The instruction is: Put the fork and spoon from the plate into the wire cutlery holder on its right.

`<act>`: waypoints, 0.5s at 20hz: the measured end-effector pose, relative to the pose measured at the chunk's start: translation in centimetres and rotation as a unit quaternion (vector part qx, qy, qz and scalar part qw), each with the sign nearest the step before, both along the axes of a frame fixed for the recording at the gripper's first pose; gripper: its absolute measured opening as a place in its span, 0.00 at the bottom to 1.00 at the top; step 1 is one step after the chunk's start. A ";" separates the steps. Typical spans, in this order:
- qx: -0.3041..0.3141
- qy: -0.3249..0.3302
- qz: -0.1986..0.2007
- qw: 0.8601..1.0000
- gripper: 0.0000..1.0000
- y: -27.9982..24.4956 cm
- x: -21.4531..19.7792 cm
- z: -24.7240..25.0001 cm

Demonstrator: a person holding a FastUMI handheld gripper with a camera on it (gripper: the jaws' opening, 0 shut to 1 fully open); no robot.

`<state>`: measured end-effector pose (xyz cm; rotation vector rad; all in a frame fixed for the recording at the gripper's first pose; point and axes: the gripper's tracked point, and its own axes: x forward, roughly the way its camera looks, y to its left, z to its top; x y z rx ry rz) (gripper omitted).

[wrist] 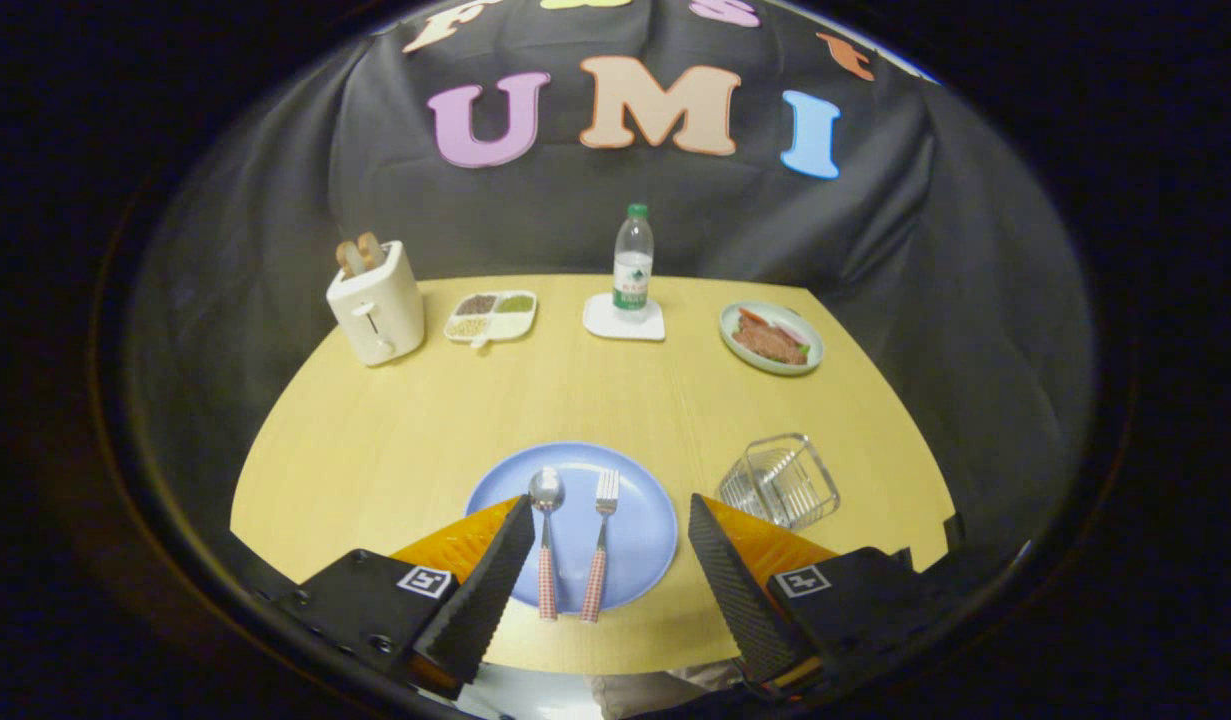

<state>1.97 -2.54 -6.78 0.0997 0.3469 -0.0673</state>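
Fork and spoon lie side by side on the blue plate, between the 2 fingers, which stand wide apart, gripping nothing. The wire cutlery holder lies tipped on the worktop just right of the plate.

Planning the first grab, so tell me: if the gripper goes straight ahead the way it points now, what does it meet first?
Probably the plate, with the spoon and fork lying between the open gripper fingers. Height above them is unclear.

claw | ribbed finger pads | black mounts (square tag each) | orange panels | fingers apart
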 end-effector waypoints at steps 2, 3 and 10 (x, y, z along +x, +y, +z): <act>0.018 0.057 -0.012 0.998 1.00 0.7 0.6 -1.6; 0.028 0.081 -0.016 0.996 1.00 1.0 0.6 -2.2; 0.049 0.260 -0.063 0.962 0.98 -0.1 2.0 -7.5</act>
